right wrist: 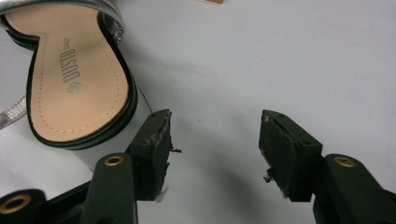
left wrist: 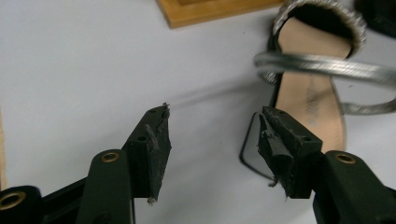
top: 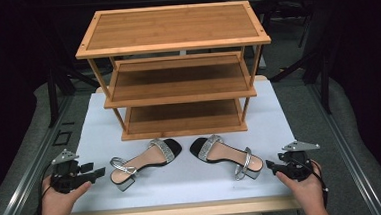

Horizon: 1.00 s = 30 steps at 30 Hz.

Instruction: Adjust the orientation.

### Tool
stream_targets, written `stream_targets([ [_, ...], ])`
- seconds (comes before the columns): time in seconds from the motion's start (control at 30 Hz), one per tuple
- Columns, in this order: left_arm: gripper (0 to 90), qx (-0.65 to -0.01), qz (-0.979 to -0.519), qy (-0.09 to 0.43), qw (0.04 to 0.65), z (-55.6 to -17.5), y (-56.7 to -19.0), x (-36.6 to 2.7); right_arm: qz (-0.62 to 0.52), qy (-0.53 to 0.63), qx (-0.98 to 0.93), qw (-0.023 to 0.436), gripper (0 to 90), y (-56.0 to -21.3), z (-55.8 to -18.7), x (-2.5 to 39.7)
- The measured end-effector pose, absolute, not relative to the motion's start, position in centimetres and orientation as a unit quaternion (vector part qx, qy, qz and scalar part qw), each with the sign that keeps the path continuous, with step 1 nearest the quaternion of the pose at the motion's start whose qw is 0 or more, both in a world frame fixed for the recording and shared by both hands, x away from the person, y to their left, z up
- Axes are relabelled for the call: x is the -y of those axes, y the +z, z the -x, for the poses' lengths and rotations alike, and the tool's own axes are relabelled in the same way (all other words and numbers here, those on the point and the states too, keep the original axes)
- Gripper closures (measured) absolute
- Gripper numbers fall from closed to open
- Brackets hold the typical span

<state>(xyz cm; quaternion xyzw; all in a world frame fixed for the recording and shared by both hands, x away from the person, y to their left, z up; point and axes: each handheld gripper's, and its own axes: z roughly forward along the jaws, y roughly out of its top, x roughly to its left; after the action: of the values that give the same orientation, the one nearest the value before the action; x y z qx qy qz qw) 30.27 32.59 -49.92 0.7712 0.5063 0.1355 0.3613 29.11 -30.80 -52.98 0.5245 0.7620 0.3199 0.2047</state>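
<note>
Both grippers, left and right, are held wide-jawed and empty at the counter edge; between them, two sandals, judged light, stiff-soled and slippery-strapped, are best gripped at the block heels, 6 o'clock of the rack.

Camera set-up: one fixed high, two riding low.
High view looks forward and down over white table; each gripper view skims close, sharing one sandal heel: left sandal, right sandal.
</note>
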Motion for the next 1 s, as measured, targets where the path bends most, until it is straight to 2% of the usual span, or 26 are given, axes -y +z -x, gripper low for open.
stream_targets([
  [0.13,43.2,-0.489,-0.788,0.139,0.348,-30.6,-47.8,-31.5,-0.525,0.32,-0.763,0.2,43.4,-52.9,-29.1,30.9],
  [0.43,42.3,-0.461,-0.807,0.103,0.355,-32.2,-45.1,-29.4,-0.528,0.323,-0.761,0.195,43.4,-53.1,-29.2,31.0],
  [0.73,40.6,-0.408,-0.859,0.087,0.296,-34.6,-44.1,-25.3,-0.53,0.327,-0.758,0.192,43.2,-53.1,-29.2,31.1],
  [0.97,38.2,-0.38,-0.891,0.059,0.243,-36.5,-45.1,-22.6,-0.529,0.326,-0.761,0.189,43.2,-53.3,-29.2,31.0],
  [1.0,38.1,-0.373,-0.9,0.056,0.221,-36.9,-45.4,-22.0,-0.529,0.325,-0.761,0.187,43.2,-53.3,-29.2,31.0],
])
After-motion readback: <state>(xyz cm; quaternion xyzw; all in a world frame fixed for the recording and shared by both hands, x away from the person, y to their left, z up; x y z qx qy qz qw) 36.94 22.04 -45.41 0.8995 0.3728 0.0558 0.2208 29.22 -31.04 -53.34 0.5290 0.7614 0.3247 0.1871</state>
